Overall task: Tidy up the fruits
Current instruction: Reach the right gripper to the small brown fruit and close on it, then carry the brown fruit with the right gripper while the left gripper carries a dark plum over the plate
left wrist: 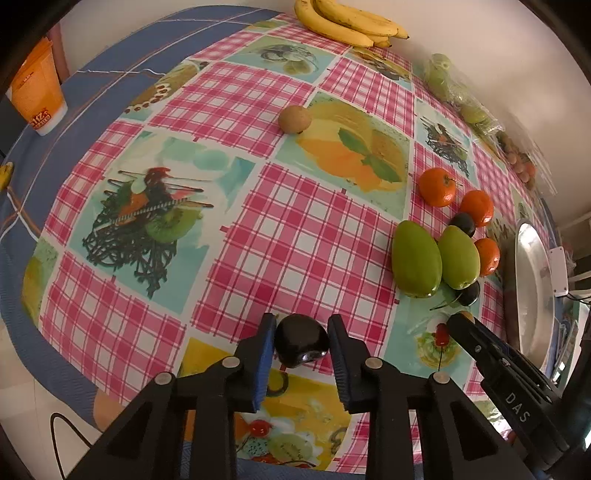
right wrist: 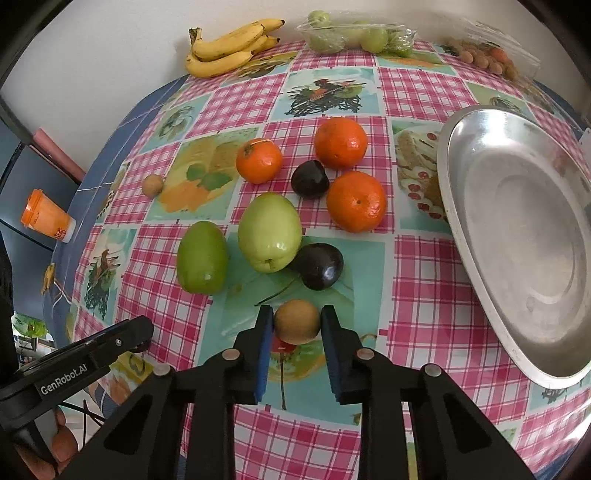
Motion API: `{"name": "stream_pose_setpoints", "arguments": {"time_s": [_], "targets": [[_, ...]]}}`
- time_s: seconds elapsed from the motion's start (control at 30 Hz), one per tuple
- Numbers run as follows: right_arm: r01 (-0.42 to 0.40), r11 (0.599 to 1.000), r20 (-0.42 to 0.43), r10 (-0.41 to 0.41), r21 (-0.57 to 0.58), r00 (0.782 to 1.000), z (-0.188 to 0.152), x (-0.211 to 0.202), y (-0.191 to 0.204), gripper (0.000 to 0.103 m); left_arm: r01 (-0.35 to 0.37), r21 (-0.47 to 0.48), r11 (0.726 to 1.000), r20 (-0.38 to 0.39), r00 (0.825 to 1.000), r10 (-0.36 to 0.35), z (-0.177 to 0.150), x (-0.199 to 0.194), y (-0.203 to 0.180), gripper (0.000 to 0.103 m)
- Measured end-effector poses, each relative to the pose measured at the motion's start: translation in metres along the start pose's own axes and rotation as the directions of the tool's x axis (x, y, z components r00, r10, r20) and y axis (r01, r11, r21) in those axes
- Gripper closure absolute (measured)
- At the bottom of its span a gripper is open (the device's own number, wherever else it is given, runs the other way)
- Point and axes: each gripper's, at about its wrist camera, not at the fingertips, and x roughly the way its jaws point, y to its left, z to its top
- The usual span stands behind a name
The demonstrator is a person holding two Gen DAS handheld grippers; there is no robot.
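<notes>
My left gripper (left wrist: pixel 301 334) is shut on a dark plum (left wrist: pixel 301 345) just above the checked tablecloth. My right gripper (right wrist: pixel 297 325) is shut on a small brown round fruit (right wrist: pixel 296 321); it also shows in the left wrist view (left wrist: pixel 466 315). Ahead lie two green fruits (right wrist: pixel 269 230) (right wrist: pixel 202 256), three oranges (right wrist: pixel 356 201) (right wrist: pixel 340 142) (right wrist: pixel 259 160) and two dark plums (right wrist: pixel 319 266) (right wrist: pixel 309 179). Another small brown fruit (left wrist: pixel 294 119) lies alone farther back. A metal plate (right wrist: pixel 517 236) stands empty at the right.
Bananas (right wrist: pixel 229 48), a bag of green fruits (right wrist: pixel 354 35) and a bag of small brown fruits (right wrist: pixel 491 59) lie along the wall. An orange cup (left wrist: pixel 37 92) stands at the far left on the blue cloth. The table edge curves at the left.
</notes>
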Motion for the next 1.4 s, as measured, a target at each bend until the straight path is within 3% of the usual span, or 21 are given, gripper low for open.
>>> {"name": "stream_pose_setpoints", "arguments": {"time_s": [0.27, 0.73, 0.9, 1.13, 1.4], "targets": [[-0.023, 1.000, 0.040, 0.023, 0.002, 0.999, 0.002, -0.019, 0.003, 0.076, 0.030, 0.017, 0.999, 0.044, 0.999, -0.031, 0.002, -0.016, -0.006, 0.073], [0.030, 0.998, 0.107, -0.037, 0.059, 0.994, 0.013, -0.054, -0.018, 0.076, 0.033, 0.084, 0.996, 0.116, 0.992, -0.043, 0.024, -0.040, -0.036, 0.073], [0.076, 0.986, 0.147, -0.098, 0.148, 0.984, 0.020, -0.073, -0.052, 0.076, 0.033, 0.162, 0.986, 0.143, 0.988, -0.057, 0.036, -0.048, -0.073, 0.073], [0.192, 0.936, 0.155, -0.245, 0.296, 0.957, 0.023, -0.092, -0.109, 0.076, 0.053, 0.285, 0.957, 0.138, 0.986, -0.096, 0.037, -0.049, -0.134, 0.073], [0.201, 0.891, 0.149, -0.282, 0.408, 0.948, 0.021, -0.103, -0.153, 0.076, 0.071, 0.427, 0.901, 0.141, 0.979, -0.145, 0.033, -0.045, -0.209, 0.073]]}}
